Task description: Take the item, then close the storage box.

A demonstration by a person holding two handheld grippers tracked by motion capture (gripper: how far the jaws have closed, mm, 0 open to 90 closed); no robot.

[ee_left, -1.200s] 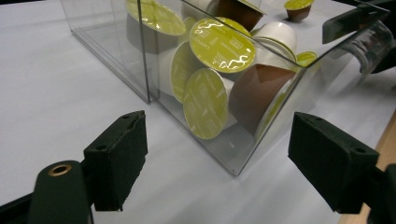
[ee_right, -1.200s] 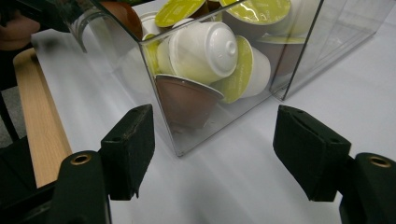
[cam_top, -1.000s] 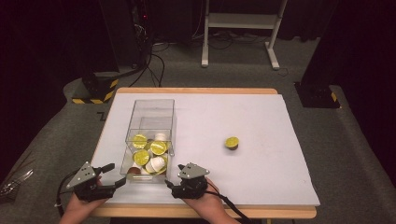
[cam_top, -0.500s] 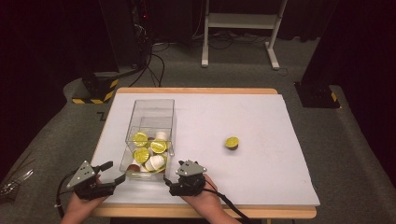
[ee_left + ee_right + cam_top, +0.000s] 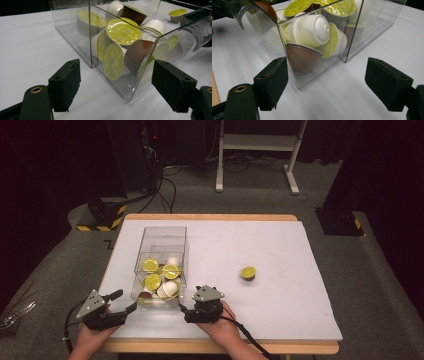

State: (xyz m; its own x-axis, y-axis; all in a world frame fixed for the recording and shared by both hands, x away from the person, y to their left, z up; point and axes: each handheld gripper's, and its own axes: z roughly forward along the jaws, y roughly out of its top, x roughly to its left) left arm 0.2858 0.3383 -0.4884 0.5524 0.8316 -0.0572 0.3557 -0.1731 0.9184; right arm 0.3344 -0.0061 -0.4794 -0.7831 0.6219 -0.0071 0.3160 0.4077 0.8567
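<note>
A clear plastic box [image 5: 161,236] lies on the white table and holds several coffee capsules [image 5: 152,281] with lime-green lids, white and brown. One lone green-lidded capsule [image 5: 248,272] sits to its right. My left gripper [image 5: 124,301] is open at the box's near left corner. In the left gripper view, the left gripper [image 5: 118,85] has its jaws on either side of that corner of the box [image 5: 130,96], apart from it. My right gripper [image 5: 184,309] is open at the near right corner. In the right gripper view, the right gripper [image 5: 329,85] likewise straddles the box [image 5: 298,85].
The white sheet [image 5: 280,245] covers the wooden table, whose front edge [image 5: 200,347] runs just behind my hands. A white stand [image 5: 260,142] and cables lie on the floor beyond the table. Black posts stand at both far sides.
The capsules inside the box have shifted slightly toward its far end. Both grippers stay open at the box's near corners, barely moved.
</note>
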